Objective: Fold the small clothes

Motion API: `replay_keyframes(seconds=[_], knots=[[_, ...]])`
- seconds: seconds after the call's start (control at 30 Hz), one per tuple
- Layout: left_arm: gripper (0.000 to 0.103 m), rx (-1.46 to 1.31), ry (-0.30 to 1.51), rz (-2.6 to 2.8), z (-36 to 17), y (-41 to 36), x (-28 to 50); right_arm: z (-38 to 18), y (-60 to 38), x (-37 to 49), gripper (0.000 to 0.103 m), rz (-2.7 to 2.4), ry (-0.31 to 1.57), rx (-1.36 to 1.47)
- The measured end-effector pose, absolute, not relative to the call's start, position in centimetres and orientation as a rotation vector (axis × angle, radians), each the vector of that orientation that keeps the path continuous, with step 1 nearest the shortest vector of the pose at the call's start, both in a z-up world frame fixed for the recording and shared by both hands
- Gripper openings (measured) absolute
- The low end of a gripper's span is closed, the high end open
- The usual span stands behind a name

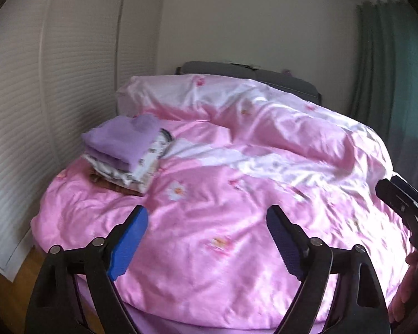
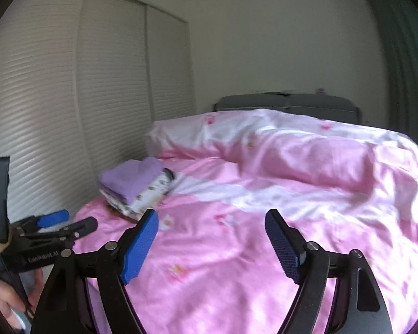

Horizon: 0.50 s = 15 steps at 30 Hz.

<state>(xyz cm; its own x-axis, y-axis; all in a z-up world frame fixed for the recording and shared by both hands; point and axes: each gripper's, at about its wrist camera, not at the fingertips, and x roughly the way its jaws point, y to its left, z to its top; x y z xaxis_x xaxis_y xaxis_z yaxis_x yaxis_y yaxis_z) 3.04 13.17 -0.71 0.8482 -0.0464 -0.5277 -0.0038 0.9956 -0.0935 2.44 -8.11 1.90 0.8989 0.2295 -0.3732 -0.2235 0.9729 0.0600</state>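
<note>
From the left wrist view, the left gripper (image 1: pixel 207 222) hangs above the near part of the pink floral duvet (image 1: pixel 237 194), its jaws spread wide with nothing between the blue pads. The stack of folded clothes (image 1: pixel 125 153) sits on the duvet near the bed's left edge, ahead and to the left of the gripper and well apart from it: a lilac garment (image 1: pixel 119 139) on top, a white printed piece (image 1: pixel 150 164) under it, and something brown at the bottom. The right gripper (image 1: pixel 404 203) shows only as a dark edge at the right border, so this view does not tell its opening. No unfolded garment is visible on the duvet.

From the right wrist view, the right gripper (image 2: pixel 211 228) also stands wide open and empty over the duvet. The left gripper appears at the left edge, held in the person's hand (image 2: pixel 11 300), its fingers parted. The stack lies beyond it, close to the louvred wardrobe doors (image 2: pixel 55 111); the grey headboard (image 2: pixel 287 103) is behind.

Judging from this, the folding seems largely done, or a next piece must come from out of view. If another garment is brought, it should be laid flat on the smooth near part of the duvet, away from the rumpled ridge, and each gripper should pinch one corner so the fold runs straight. The finished piece is best set squarely on the stack, lowered gently, since the soft bedding could tip it.
</note>
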Motion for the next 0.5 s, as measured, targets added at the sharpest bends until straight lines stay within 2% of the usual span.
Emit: replay_keyframes(seconds=[0.17, 0.3, 0.37, 0.5], knots=[[0.096, -0.023, 0.550, -0.065, -1.6, 8.2, 1.4, 1.0, -12.6, -1.1, 0.084, 0.126, 0.408, 0.023], [0.098, -0.008, 0.537, -0.090, -2.3, 6.0, 0.8, 0.2, -15.5, -3.1, 0.091, 0.045, 0.403, 0.052], [0.103, 0.009, 0.532, -0.098, -2.7, 5.1, 0.6, -0.2, -16.4, -3.7, 0.092, 0.014, 0.400, 0.051], [0.103, 0.033, 0.513, -0.104, -3.0, 3.9, 0.0, -0.7, -17.8, -4.6, 0.092, -0.022, 0.402, 0.048]])
